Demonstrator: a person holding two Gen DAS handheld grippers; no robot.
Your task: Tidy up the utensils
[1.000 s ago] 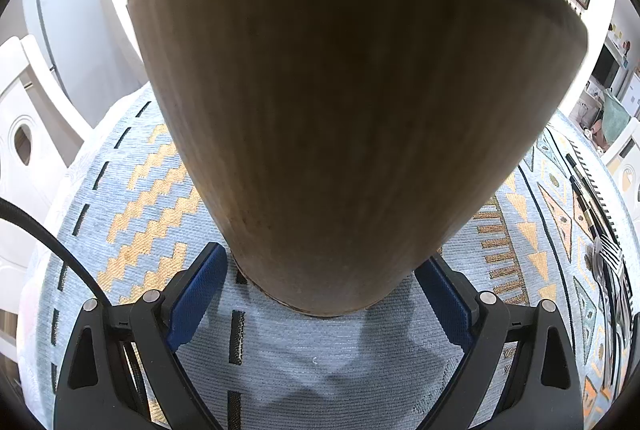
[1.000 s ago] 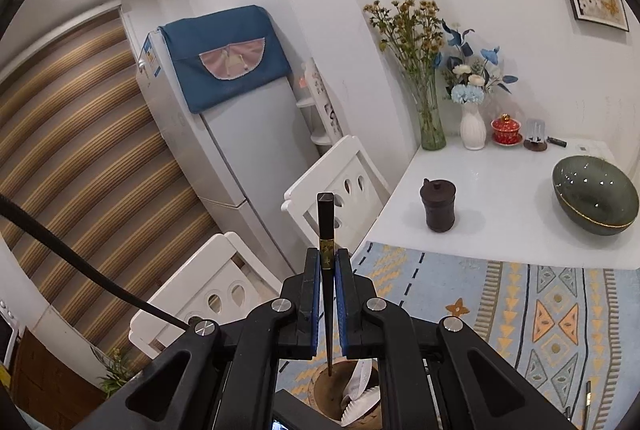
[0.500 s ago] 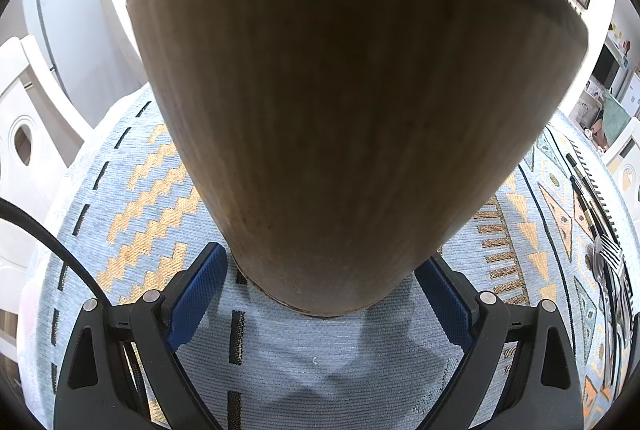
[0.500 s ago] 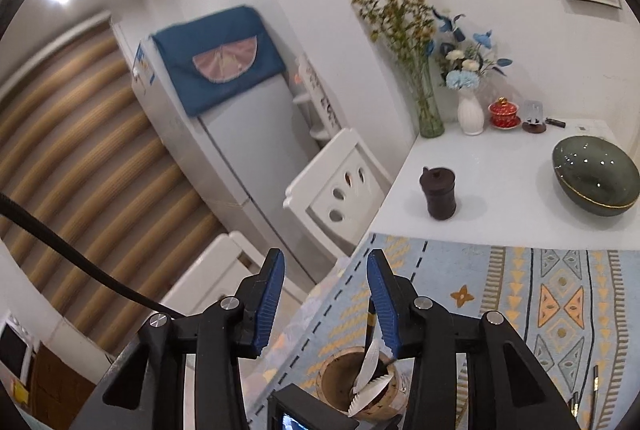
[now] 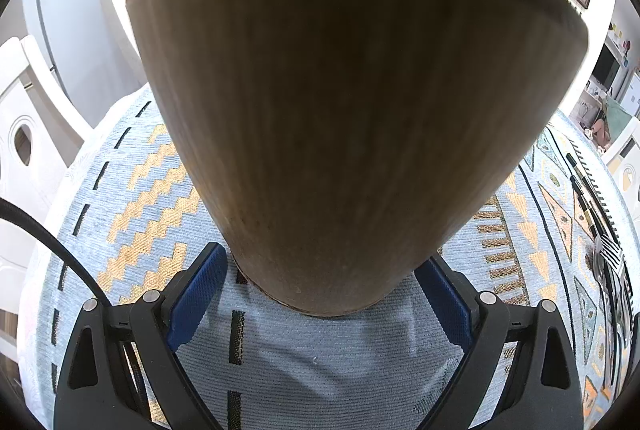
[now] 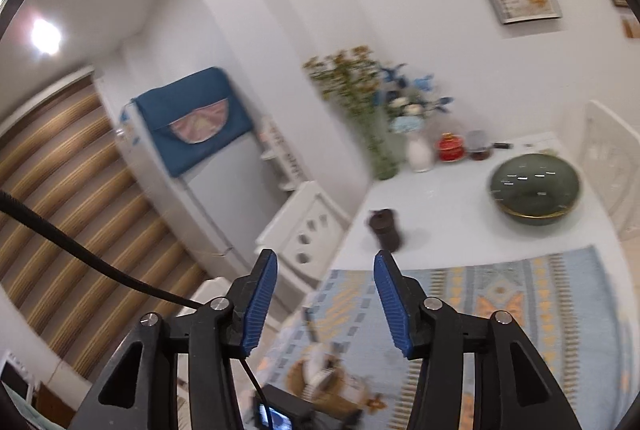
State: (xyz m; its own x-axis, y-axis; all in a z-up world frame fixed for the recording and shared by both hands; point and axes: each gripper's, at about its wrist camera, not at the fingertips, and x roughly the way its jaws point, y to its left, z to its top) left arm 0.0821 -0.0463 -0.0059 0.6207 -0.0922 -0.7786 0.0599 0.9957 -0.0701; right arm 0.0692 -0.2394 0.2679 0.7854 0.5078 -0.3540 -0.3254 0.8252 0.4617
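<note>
A wooden utensil holder (image 5: pixel 340 110) fills the left wrist view, standing on a blue patterned table mat (image 5: pixel 132 190). My left gripper (image 5: pixel 322 254) is shut on its base, one blue pad on each side. In the blurred right wrist view the same holder (image 6: pixel 324 378) sits low down with white utensils and a dark chopstick (image 6: pixel 310 326) standing in it. My right gripper (image 6: pixel 325 256) hangs above and behind it, open, with nothing between the pads; its jaws have just been opening. More loose utensils (image 5: pixel 604 250) lie on the mat at the right edge.
On the white table beyond the mat stand a dark lidded cup (image 6: pixel 386 228), a green bowl (image 6: pixel 536 188) and vases of flowers (image 6: pixel 384 134). White chairs (image 6: pixel 308 226) and a fridge (image 6: pixel 216 182) are on the left.
My right gripper opened and let go of the dark chopstick, which now stands in the holder. It then drew back and up, swinging right. The left gripper and holder stayed put.
</note>
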